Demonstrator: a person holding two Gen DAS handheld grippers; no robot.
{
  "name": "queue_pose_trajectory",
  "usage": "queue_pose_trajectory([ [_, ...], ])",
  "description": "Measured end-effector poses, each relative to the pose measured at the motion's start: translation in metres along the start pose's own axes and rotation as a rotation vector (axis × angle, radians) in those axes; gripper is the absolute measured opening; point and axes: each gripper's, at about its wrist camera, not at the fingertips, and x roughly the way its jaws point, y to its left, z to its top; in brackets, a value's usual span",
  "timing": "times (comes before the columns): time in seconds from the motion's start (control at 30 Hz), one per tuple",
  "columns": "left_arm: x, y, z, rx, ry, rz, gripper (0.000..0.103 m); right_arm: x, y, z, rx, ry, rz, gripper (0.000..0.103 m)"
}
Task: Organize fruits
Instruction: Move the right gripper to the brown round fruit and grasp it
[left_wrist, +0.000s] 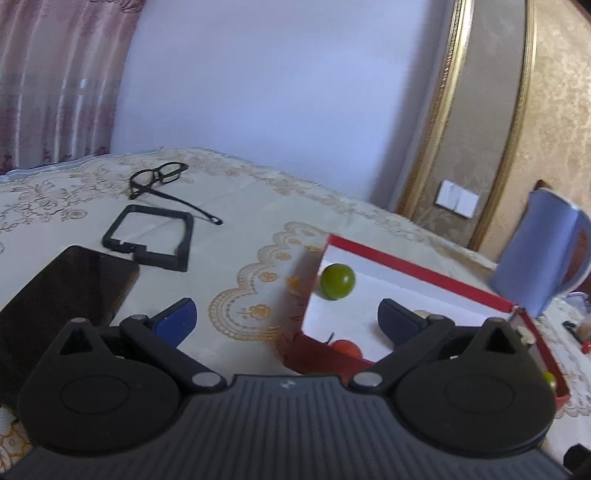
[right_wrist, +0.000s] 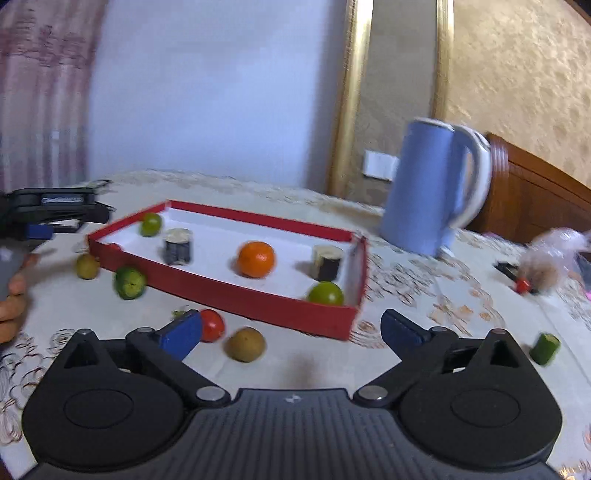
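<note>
Left wrist view: left gripper (left_wrist: 287, 317) w/ blue fingers spread wide apart, holding nothing, above the near-left corner of a red tray (left_wrist: 417, 273) w/ white floor. A green lime (left_wrist: 337, 281) lies in the tray's far-left corner. A red tomato (left_wrist: 346, 347) shows just at the tray's near wall, partly hidden by the gripper body; cannot tell whether inside or outside. On the lace tablecloth (left_wrist: 236, 229), left of tray: black glasses (left_wrist: 159, 177), a black square frame (left_wrist: 151, 240), a dark slab (left_wrist: 62, 295). A blue kettle (left_wrist: 535, 254) stands beyond the tray's right end.

Right wrist view: right gripper (right_wrist: 291, 332) likewise spread wide, empty, low over the cloth in front of the tray (right_wrist: 229, 291). Inside tray: an orange (right_wrist: 256, 259) near centre, a lime at far-left corner (right_wrist: 151, 224), a lime at near-right corner (right_wrist: 325, 293), plus two dark cylinders (right_wrist: 178, 246), (right_wrist: 327, 262). Outside, along the near wall: a yellow-green fruit (right_wrist: 87, 266), a green lime (right_wrist: 129, 283), a tomato (right_wrist: 212, 325) just beside the left finger, a brownish fruit (right_wrist: 246, 344). A small green piece (right_wrist: 545, 348) lies well apart at right. Kettle (right_wrist: 428, 188) behind tray. View is motion-blurred.
</note>
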Motion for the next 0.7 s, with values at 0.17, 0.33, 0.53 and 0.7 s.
queue_pose_trajectory([
  [0.17, 0.006, -0.001, 0.001, -0.004, 0.046, 0.006, 0.103, 0.014, 0.008, 0.001, -0.065, 0.033, -0.033, 0.098],
  [0.33, 0.011, 0.003, 0.002, -0.018, 0.075, -0.010, 0.103, 0.033, 0.008, -0.002, -0.077, 0.111, 0.031, 0.064],
  [0.53, 0.008, -0.001, 0.003, 0.018, 0.058, -0.007, 0.103, 0.042, 0.005, -0.001, -0.065, 0.140, 0.099, 0.053],
  [0.7, 0.003, -0.012, 0.001, 0.105, 0.028, 0.010, 0.103, 0.050, 0.010, 0.000, -0.075, 0.181, 0.153, 0.031],
])
